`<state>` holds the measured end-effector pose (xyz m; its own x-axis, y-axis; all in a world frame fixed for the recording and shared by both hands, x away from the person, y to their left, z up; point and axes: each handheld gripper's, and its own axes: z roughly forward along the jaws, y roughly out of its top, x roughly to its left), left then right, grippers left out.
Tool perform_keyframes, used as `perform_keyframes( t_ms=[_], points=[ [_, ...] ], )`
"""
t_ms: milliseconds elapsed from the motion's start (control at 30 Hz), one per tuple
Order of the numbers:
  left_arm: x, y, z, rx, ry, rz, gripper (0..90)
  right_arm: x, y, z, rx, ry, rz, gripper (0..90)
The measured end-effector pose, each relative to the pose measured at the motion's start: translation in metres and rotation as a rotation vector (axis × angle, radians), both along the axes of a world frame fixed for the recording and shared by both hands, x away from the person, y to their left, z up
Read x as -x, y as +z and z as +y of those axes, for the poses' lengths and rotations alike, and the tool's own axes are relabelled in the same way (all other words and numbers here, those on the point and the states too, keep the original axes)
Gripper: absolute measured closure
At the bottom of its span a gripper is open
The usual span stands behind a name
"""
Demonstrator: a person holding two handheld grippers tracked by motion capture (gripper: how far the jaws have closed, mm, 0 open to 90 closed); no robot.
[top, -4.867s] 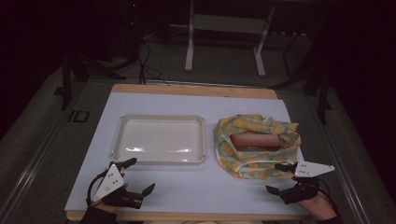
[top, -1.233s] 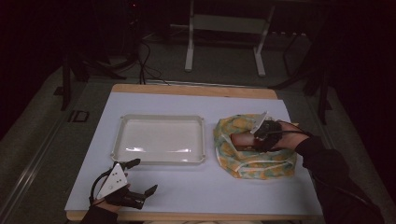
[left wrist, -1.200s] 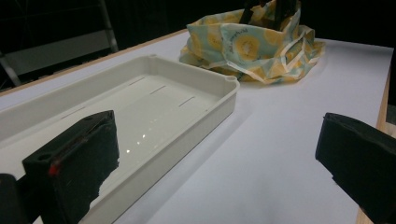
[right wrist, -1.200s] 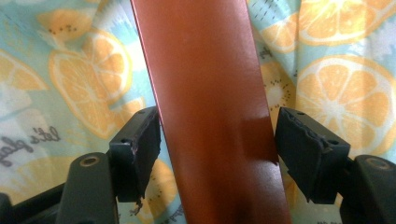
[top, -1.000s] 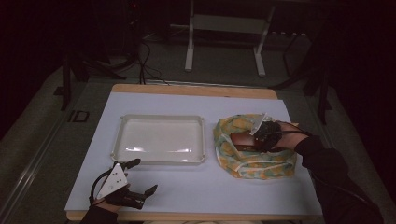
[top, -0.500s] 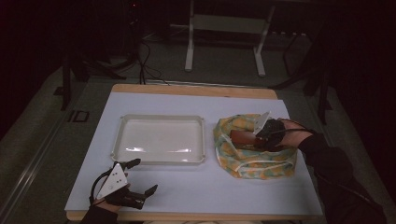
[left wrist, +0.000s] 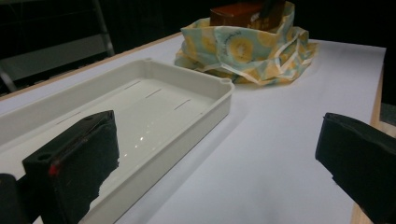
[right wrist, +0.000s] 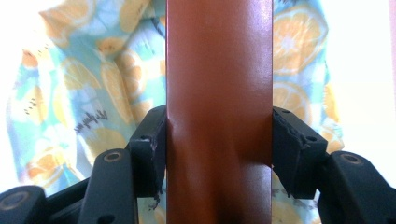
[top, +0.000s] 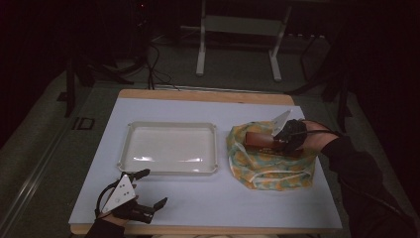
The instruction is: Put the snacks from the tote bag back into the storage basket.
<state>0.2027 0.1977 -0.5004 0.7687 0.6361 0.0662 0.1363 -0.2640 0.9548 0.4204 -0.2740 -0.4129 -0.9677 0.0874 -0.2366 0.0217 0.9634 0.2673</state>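
While the left tongs (top: 148, 206) rest apart on the bench (top: 277, 203) near the tray (top: 171, 148), the right tongs (right wrist: 218, 140) have just clamped on the brown box (right wrist: 218, 93) above the bag (top: 270, 166).

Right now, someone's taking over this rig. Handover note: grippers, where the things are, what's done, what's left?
Right gripper: shut on the brown box, pads pressing both its long sides, over the open orange-print bag.
Left gripper: open, holding nothing, at the near left corner of the table, in front of the white tray.
Things: the box sits partly raised out of the bag's mouth; the bag is on the right of the table, the tray beside it on the left with nothing in it.
Done: box gripped.
Left: probably lift the box clear of the bag and set it in the tray.
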Motion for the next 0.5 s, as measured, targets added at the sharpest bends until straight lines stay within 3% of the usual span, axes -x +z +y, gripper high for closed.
perform_keyframes(
  t_ms=[200, 300, 500],
  points=[
    [0.001, 0.0, -0.001, 0.003, -0.02, -0.009, 0.0, 0.001, 0.019, 0.003, -0.007, 0.008, -0.006, 42.8],
    [0.001, 0.0, -0.001, 0.002, -0.025, -0.005, 0.0, 0.003, 0.029, 0.01, 0.016, 0.036, -0.019, 42.8],
    [0.001, 0.0, -0.001, -0.001, -0.027, -0.004, 0.0, 0.006, 0.042, 0.019, 0.006, 0.067, -0.021, 42.9]
  ],
)
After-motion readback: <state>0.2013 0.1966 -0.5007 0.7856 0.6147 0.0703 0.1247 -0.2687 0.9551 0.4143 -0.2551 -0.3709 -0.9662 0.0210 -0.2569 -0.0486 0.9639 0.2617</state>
